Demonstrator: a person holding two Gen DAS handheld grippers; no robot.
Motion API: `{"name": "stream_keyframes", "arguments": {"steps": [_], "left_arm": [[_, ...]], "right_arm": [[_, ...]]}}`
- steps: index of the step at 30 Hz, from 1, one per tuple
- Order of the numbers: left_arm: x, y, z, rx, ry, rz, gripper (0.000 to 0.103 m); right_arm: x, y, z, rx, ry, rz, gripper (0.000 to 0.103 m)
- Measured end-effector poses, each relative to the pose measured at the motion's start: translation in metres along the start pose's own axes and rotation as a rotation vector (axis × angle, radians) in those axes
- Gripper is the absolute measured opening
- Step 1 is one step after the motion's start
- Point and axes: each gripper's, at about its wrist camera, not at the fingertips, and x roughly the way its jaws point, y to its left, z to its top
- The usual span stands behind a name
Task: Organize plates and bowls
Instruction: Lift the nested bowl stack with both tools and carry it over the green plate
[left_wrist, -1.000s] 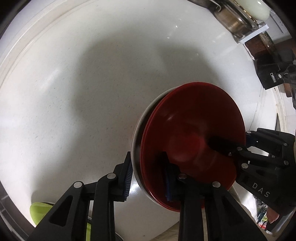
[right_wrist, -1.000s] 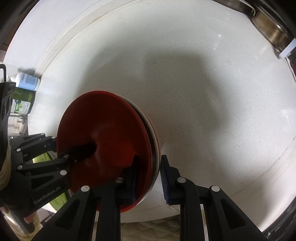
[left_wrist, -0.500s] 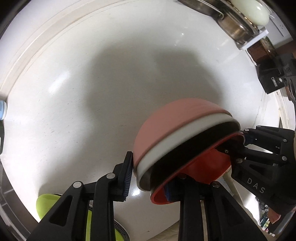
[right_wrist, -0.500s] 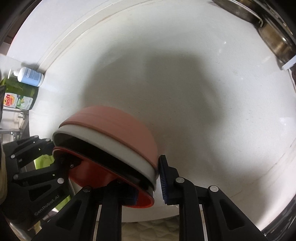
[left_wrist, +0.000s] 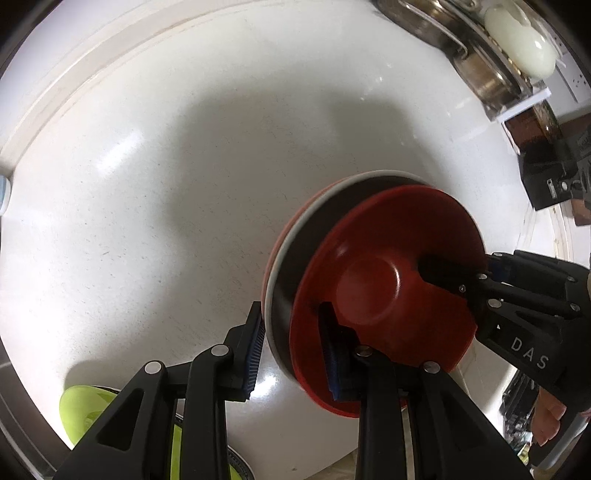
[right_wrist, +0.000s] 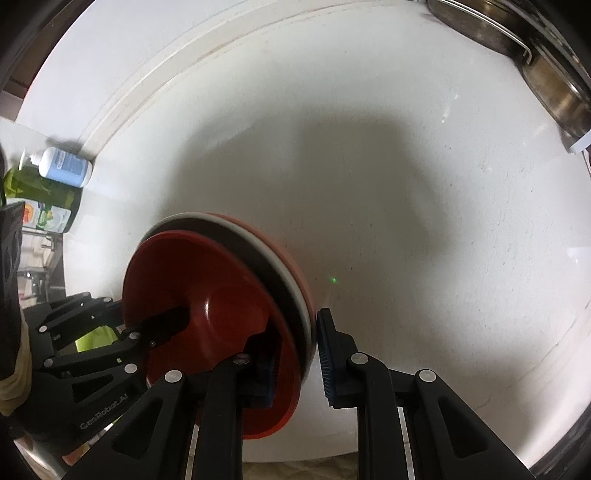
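The white speckled desk (left_wrist: 155, 206) fills most of both views, with a raised white ledge curving along its upper left. In the upper right of the left wrist view sit stacked steel pots (left_wrist: 476, 70) with a pale oval object on top.

A stack of bowls (left_wrist: 388, 295) is held on edge above the desk, right of centre in the left wrist view and lower left in the right wrist view (right_wrist: 221, 314). The red bowl (left_wrist: 373, 288) faces the cameras; behind it are a dark bowl, a white bowl rim (right_wrist: 273, 251) and a pink outer bowl.

The left tongs (left_wrist: 291, 350) clench the stack's lower rim: one blue pad presses inside the red bowl, the other sits against the outer rim. The right tongs (right_wrist: 299, 365) grip the opposite edge the same way, one finger inside the red bowl and the other just beside or touching the white rim; contact there is unclear.

A lime-green dish (left_wrist: 85, 410) lies at the lower left of the left wrist view. At the far left of the right wrist view a white bottle (right_wrist: 64, 168) lies beside a green bottle (right_wrist: 40, 206).
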Motion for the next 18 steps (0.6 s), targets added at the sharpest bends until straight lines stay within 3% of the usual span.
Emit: {"name": "stream_keyframes", "arguments": {"steps": [10,18], "left_arm": [[-0.004,-0.003,-0.001,-0.022,-0.070,0.022,0.028],[-0.009,0.003,-0.021,-0.103,-0.157,0.003,0.028]], "right_arm": [[-0.004,-0.006,-0.005,-0.008,-0.030,-0.006,0.021],[-0.007,-0.016,-0.022,0.033,-0.061,0.009,0.022]]}}
